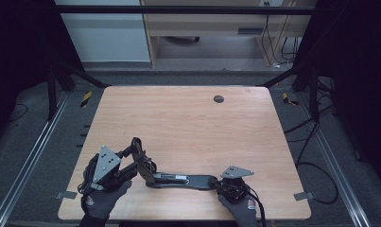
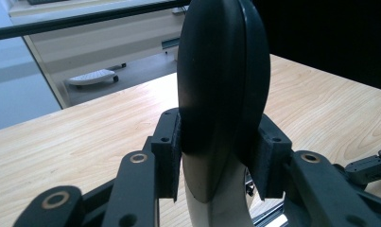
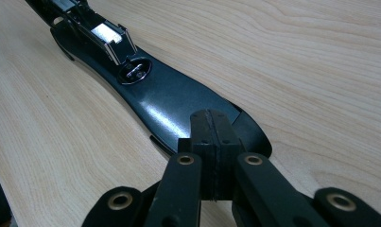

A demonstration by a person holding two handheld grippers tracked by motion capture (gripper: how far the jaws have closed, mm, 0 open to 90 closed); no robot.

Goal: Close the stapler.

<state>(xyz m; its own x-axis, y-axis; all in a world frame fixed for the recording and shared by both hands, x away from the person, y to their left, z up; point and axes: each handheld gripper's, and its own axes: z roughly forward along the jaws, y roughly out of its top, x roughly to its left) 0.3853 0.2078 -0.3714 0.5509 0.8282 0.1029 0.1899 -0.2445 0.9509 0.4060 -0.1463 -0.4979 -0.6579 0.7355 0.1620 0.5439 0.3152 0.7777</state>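
Glossy black stapler [image 3: 169, 101], rounded, on woodgrain table [image 3: 297, 56]

From the high view you look forward and down on the whole table [image 1: 188, 123] from above your own edge, well back, your hands entering at the bottom. Your left gripper view rides close behind the left gripper [image 2: 221, 156] and faces along its jaws, past the stapler [image 2: 221, 94] arm they clamp, to the table's far edge. Your right gripper view sits low and very near, looking along the pressed-together jaws of the right gripper [image 3: 212, 151] across the stapler base. All three share the stapler and the wood around it.
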